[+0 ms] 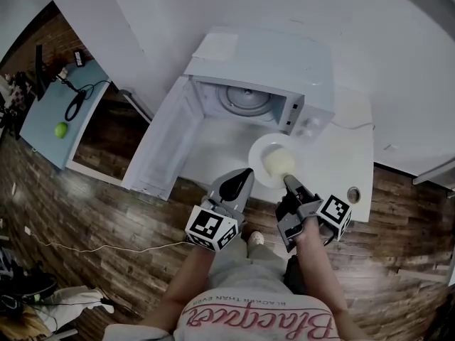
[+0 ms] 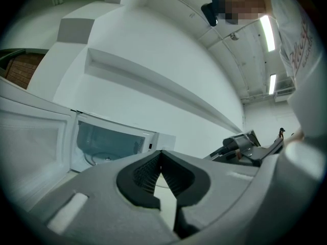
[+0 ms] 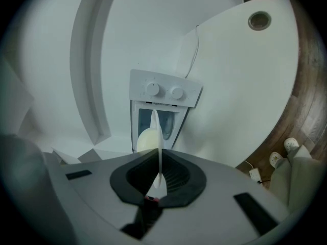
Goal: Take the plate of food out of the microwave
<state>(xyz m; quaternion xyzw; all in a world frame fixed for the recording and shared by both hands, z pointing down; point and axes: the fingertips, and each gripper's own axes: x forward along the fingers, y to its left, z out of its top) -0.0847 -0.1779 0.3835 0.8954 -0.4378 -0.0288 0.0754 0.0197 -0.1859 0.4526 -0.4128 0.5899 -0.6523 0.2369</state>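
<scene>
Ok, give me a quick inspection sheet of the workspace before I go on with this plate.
Surface: white table carries the microwave; round hole near its right front.
Job's things: microwave door swung open to the left, turntable empty; plate out in front of the microwave, pale food on it.
Clutter: nothing seen on the table; green round thing on the side desk.
Grippers: right claw shut on the plate's rim; left claw shut, empty, beside the plate.
Cables: thin cord on the table; black cable on the side desk; floor cable.
Surroundings: wood floor.
</scene>
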